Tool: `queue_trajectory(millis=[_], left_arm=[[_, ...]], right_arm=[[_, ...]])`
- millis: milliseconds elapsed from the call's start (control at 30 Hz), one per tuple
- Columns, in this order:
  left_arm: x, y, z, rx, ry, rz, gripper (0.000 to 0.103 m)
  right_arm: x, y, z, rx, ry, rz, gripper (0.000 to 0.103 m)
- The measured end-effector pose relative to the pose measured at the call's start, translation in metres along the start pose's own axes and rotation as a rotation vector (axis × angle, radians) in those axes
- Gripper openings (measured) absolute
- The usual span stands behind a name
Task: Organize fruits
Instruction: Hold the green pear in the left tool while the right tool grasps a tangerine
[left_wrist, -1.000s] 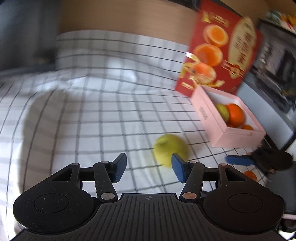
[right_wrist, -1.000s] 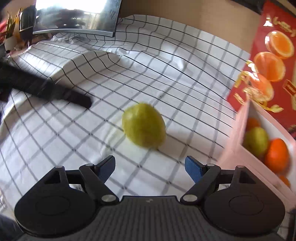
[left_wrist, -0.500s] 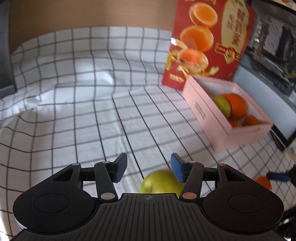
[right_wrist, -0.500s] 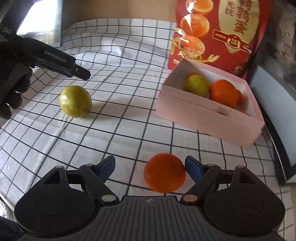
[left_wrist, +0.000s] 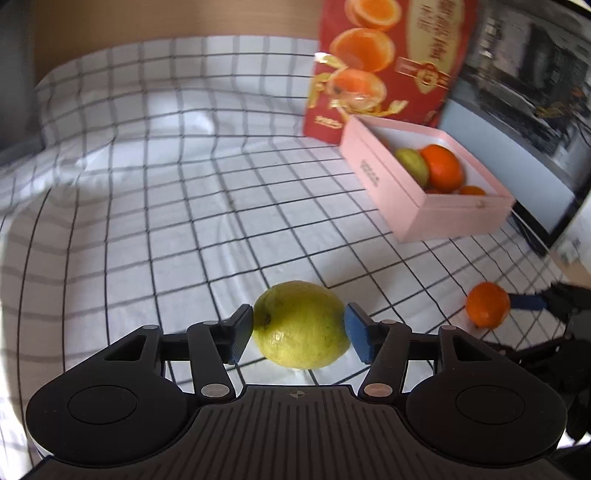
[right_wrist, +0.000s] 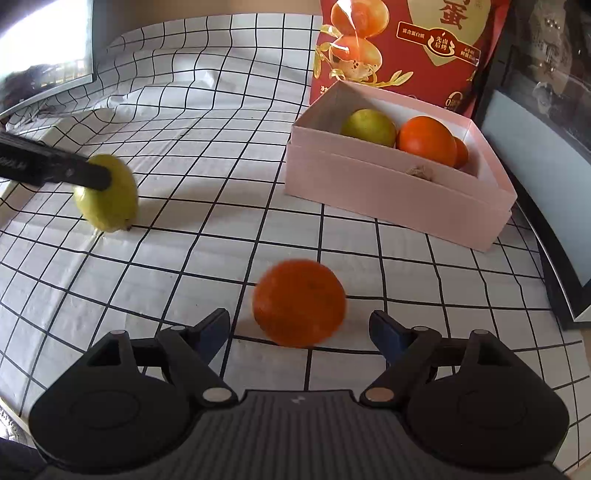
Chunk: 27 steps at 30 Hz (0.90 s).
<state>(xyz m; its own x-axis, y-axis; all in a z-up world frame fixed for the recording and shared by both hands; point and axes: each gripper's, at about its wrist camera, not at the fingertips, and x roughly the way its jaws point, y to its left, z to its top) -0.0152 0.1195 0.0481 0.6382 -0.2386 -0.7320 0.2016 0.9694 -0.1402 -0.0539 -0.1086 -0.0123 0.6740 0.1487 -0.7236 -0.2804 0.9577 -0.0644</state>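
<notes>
Lemon (left_wrist: 301, 325) now sits between opening left hand-held gripper (left_wrist: 299, 334).

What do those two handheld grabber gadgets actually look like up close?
Both look alike. The left gripper and right gripper each have a black ribbed plastic body, two round black discs, black linkage bars with silver rivets, and jaws tipped with blue pads. A small cross mark sits at the body's centre. No cables show.

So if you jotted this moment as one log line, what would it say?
left tool: opening, straddles yellow-green fruit | right tool: open, orange between fingers, untouched | pink box: holds fruit
</notes>
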Motion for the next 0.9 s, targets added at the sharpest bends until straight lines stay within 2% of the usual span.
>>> queue_trajectory(millis=[167, 367, 500, 900], left_arm=[[0.012, 0.0, 0.008, -0.099, -0.015, 0.026, 0.066], [0.03, -0.001, 0.02, -0.165, -0.02, 0.05, 0.068], [0.042, -0.003, 0.025, -0.182, -0.003, 0.043, 0.068], [0.07, -0.009, 0.031, -0.184, 0.008, 0.036, 0.066]], right_arm=[[0.004, 0.001, 0.004, 0.005, -0.006, 0.004, 0.083], [0.007, 0.004, 0.007, -0.007, -0.01, 0.018, 0.083], [0.01, 0.001, 0.006, 0.052, -0.006, 0.044, 0.089], [0.01, 0.005, -0.001, 0.044, -0.035, 0.044, 0.098]])
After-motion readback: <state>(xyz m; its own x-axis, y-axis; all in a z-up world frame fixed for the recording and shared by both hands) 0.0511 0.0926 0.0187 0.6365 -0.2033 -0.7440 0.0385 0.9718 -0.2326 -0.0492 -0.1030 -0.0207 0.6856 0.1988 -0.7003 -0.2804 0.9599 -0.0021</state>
